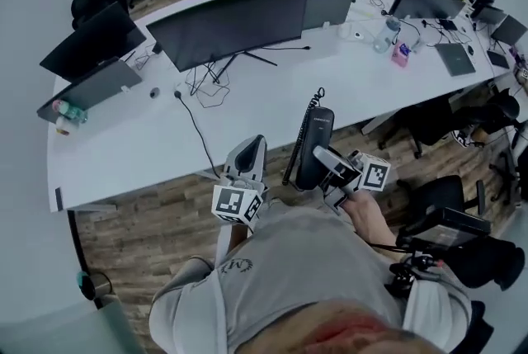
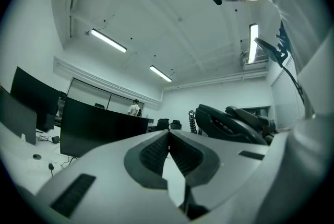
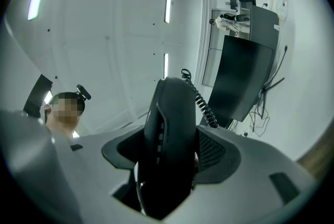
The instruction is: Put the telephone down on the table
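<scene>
A black telephone [image 1: 315,146] with a coiled cord [image 1: 315,99] hangs upright in the air, in front of the near edge of the white table [image 1: 148,146]. My right gripper [image 1: 323,165] is shut on it. In the right gripper view the telephone [image 3: 169,139] fills the space between the jaws, and the coiled cord [image 3: 201,100] trails off behind it. My left gripper [image 1: 250,154] is shut and holds nothing, close to the left of the telephone. In the left gripper view my left gripper [image 2: 168,150] points up, and the telephone [image 2: 227,124] shows at its right.
A large dark monitor [image 1: 231,22] stands on the table ahead, with cables [image 1: 202,84] under it. Another monitor [image 1: 87,39] and a laptop [image 1: 87,88] are at the left. Bottles, laptops and clutter [image 1: 437,22] lie at the far right. Office chairs [image 1: 445,204] stand at my right.
</scene>
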Available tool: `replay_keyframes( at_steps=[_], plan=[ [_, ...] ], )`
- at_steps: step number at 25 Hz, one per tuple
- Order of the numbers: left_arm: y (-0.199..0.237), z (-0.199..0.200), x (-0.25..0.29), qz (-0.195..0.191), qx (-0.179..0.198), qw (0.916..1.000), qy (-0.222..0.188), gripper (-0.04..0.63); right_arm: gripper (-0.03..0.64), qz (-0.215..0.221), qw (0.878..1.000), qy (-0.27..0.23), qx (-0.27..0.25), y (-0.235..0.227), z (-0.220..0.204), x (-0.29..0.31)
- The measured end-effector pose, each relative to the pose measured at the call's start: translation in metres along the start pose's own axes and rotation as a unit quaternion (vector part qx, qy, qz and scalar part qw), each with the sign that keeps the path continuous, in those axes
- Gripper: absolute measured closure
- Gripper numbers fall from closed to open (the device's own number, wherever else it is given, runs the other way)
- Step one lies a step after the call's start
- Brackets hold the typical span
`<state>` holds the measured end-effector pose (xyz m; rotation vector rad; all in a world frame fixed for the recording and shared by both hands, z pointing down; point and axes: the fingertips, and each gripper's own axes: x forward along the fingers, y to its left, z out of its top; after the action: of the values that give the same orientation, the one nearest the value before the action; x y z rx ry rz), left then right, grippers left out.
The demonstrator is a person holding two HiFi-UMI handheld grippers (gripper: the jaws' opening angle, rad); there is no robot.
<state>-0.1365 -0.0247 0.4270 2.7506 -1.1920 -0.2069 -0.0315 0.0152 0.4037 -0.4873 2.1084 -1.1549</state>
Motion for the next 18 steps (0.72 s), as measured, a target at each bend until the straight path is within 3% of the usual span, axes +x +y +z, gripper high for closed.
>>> replay_keyframes(
  at_steps=[5, 10, 14, 18],
  plan=[
    [0.032, -0.007, 0.013, -0.035, 0.006, 0.9993, 0.009, 0.584, 0.321, -0.024, 0.999, -0.025, -0.017, -0.008, 0.002, 0.007],
    [0.046, -0.013, 0.017, -0.045, -0.014, 0.9988, 0.013, 0.584, 0.321, -0.068, 0.997, -0.032, -0.031, -0.024, 0.004, 0.000],
    [0.052, -0.016, 0.008, -0.043, -0.026, 0.9987, 0.011, 0.584, 0.321, -0.058, 0.998, -0.012, -0.016, -0.031, -0.002, 0.023],
    [0.071, -0.023, -0.006, -0.017, -0.031, 0.9993, 0.013, 0.584, 0.321, -0.031, 0.999, 0.022, 0.011, -0.043, -0.010, 0.063]
  ],
)
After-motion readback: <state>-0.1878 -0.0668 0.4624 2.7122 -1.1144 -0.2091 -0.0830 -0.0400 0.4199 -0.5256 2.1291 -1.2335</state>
